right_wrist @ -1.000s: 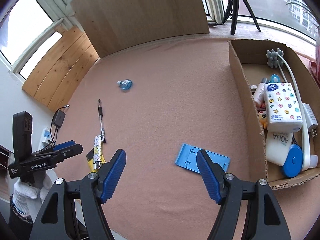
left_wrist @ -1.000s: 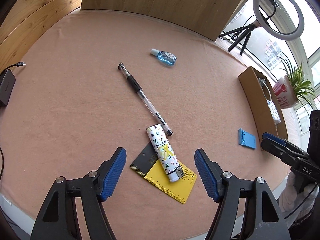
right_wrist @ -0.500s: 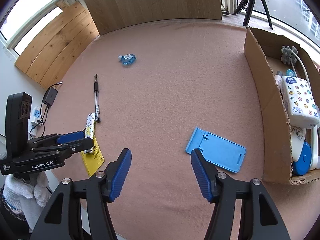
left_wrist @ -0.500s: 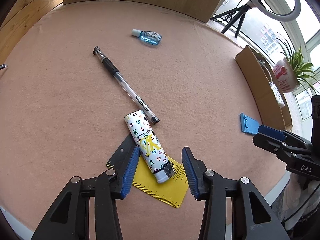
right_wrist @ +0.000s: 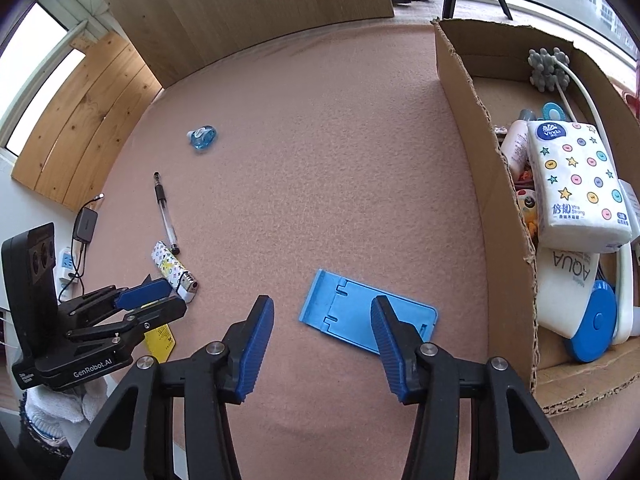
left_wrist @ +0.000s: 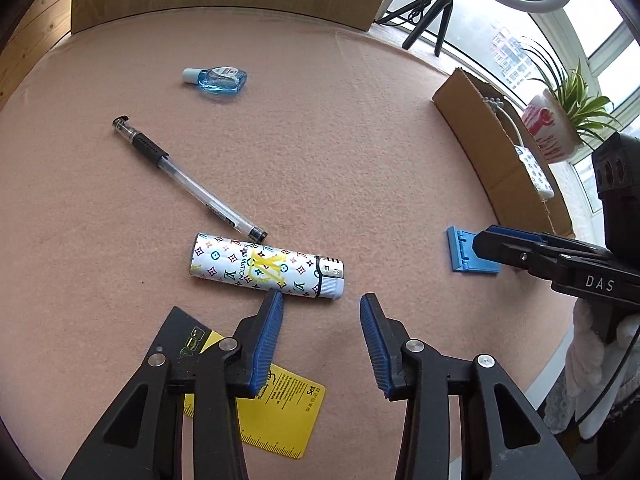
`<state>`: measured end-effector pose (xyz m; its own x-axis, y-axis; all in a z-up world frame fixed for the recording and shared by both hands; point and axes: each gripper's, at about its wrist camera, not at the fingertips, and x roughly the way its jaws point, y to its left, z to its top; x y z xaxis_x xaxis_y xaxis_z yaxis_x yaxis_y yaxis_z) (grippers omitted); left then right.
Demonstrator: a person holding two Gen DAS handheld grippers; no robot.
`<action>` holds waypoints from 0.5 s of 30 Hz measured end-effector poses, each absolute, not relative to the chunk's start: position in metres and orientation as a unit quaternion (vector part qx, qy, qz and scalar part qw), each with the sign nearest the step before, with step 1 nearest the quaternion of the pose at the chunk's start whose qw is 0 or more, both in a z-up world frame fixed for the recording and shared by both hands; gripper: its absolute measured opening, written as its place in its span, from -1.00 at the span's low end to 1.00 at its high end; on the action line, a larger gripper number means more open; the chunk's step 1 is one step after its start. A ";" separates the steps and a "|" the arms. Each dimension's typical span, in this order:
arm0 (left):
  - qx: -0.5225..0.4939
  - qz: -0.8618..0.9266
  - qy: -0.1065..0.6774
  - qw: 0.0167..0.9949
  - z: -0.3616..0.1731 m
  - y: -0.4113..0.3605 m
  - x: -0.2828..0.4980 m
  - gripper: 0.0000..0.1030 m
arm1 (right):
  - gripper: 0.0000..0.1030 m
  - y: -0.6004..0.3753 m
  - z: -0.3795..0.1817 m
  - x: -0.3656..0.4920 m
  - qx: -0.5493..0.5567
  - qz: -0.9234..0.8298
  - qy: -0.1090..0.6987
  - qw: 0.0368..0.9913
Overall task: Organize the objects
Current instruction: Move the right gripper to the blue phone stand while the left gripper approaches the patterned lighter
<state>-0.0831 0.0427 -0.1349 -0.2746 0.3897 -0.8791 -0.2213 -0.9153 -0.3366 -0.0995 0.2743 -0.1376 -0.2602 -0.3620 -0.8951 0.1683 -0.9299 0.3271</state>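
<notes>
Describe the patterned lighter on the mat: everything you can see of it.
The lighter is a slim glossy case, white with small coloured monogram motifs and a yellow scribble, ending in a silver-and-white cap. It lies flat on the pink felt mat. The pen tip sits at its upper edge. The left gripper stands over its cap end, one fingertip at its edge.

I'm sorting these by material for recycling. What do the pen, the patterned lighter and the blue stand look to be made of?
Pen: clear plastic barrel, see-through with a glossy glint, and a black ribbed grip, probably rubber.
Patterned lighter: body under a glossy printed wrap, likely plastic; the shiny band at its head looks metallic.
Blue stand: moulded matte plastic, uniform colour with cut slots.
</notes>
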 end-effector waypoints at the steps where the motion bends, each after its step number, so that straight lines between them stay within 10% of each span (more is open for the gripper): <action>1: -0.572 0.792 -0.077 0.197 -0.135 0.044 -0.084 -0.15 | -0.09 0.273 -0.138 -0.103 0.586 -0.789 -0.081 0.168; 10: -0.567 0.792 -0.101 0.202 -0.123 0.025 -0.073 -0.15 | -0.13 0.266 -0.142 -0.116 0.606 -0.770 -0.094 0.174; 15: -0.563 0.794 -0.109 0.203 -0.120 0.015 -0.071 -0.15 | -0.50 0.255 -0.155 -0.115 0.641 -0.736 -0.105 0.188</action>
<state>-0.0708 0.0147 -0.1201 -0.2838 0.4445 -0.8496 -0.1987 -0.8941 -0.4014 -0.1146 0.2555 -0.1546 -0.1067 -0.4122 -0.9048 0.1426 -0.9069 0.3964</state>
